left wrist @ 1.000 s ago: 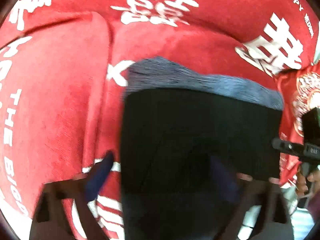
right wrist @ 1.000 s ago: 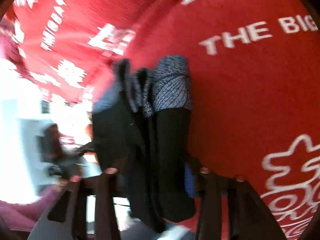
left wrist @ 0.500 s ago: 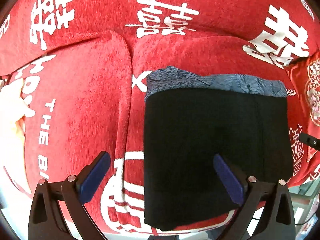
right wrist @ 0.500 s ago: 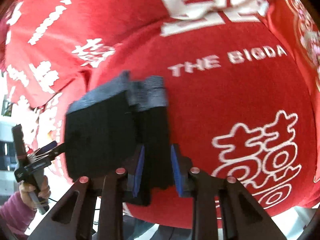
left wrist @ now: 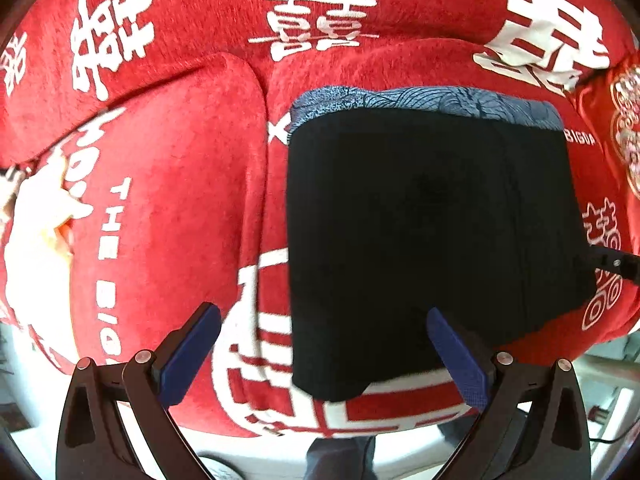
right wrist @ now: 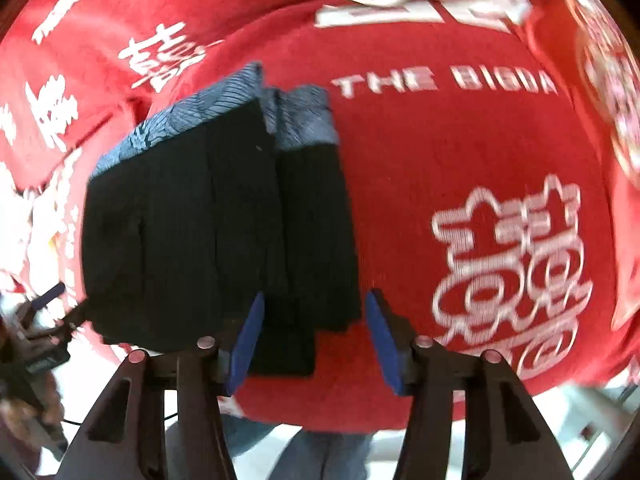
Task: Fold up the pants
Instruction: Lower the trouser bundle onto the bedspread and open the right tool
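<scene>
Black pants (left wrist: 424, 240) w/ a blue-grey patterned waistband lie folded into a compact block on the red sofa cover (left wrist: 172, 184), waistband at the far edge, near edge close to the front of the cushion. Looks to me like the fold is basically done, so the step in hand is letting go clean & backing off w/o dragging cloth.

My left gripper (left wrist: 324, 356) is spread wide, nothing between the blue pads (left wrist: 192, 344); the near left corner of the block sits in the gap, touching neither pad as far as I can tell. My right gripper (right wrist: 316, 336) is parted too, narrower gap, holding nothing. From the right wrist cam the block's right side shows stacked layers, and one narrow strip sticks out toward me btwn my fingers. Can't tell if either pad brushes it, frame is a bit blurred.

To do it well: pull both straight back along the finger line, no sideways sweep, pads kept apart. If tidying, I'd nudge that protruding strip flush w/ the near edge. Right side looks less square than left, prob the spot to check
</scene>
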Demonstrator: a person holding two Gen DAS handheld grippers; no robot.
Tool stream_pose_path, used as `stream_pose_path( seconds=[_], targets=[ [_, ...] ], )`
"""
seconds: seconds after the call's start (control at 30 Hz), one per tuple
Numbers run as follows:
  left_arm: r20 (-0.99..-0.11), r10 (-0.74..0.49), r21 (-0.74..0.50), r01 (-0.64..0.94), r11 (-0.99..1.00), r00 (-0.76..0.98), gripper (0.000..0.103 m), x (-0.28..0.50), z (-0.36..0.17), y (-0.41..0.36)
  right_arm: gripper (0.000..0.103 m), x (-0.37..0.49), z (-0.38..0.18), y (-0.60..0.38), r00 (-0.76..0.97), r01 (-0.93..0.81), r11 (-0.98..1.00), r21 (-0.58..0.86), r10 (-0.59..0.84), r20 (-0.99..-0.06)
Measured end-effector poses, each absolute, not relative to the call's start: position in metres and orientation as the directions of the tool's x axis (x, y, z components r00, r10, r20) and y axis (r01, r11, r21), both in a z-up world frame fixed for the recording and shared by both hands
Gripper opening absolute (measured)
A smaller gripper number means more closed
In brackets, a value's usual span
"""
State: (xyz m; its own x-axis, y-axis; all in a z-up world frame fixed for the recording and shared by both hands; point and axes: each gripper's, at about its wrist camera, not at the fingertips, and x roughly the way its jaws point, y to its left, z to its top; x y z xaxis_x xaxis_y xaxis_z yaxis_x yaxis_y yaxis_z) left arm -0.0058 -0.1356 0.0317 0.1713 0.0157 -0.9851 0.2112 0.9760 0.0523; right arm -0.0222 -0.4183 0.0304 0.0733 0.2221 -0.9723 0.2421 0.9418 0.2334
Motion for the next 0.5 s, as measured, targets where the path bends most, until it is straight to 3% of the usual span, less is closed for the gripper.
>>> stream_pose_path(
  seconds=[0.1,0.17,0.27,0.5],
  targets=[
    [-0.986,0.008,0.045,0.220,0.974,0.169,0.103,-0.014,0.044,-0.136,0.059,-0.039,0.039,-0.421,0.055,0.264,0.941,0.210,0.203,-0.978],
    [-0.987,0.004,0.042,0.230,0.972,0.162,0.103,-0.019,0.052,-0.136,0.070,-0.051,0.048,-0.420,0.053,0.266,0.944,0.194,0.187,-0.981],
    [-0.987,-0.008,0.033,0.246,0.969,0.162,0.103,-0.024,0.068,-0.138,0.077,-0.065,0.065,-0.416,0.061,0.283,0.941,0.187,0.177,-0.982],
    [-0.987,-0.035,0.010,0.275,0.961,0.157,0.103,-0.033,0.106,-0.142,0.085,-0.079,0.105,-0.401,0.096,0.296,0.940,0.170,0.148,-0.984]
  ],
)
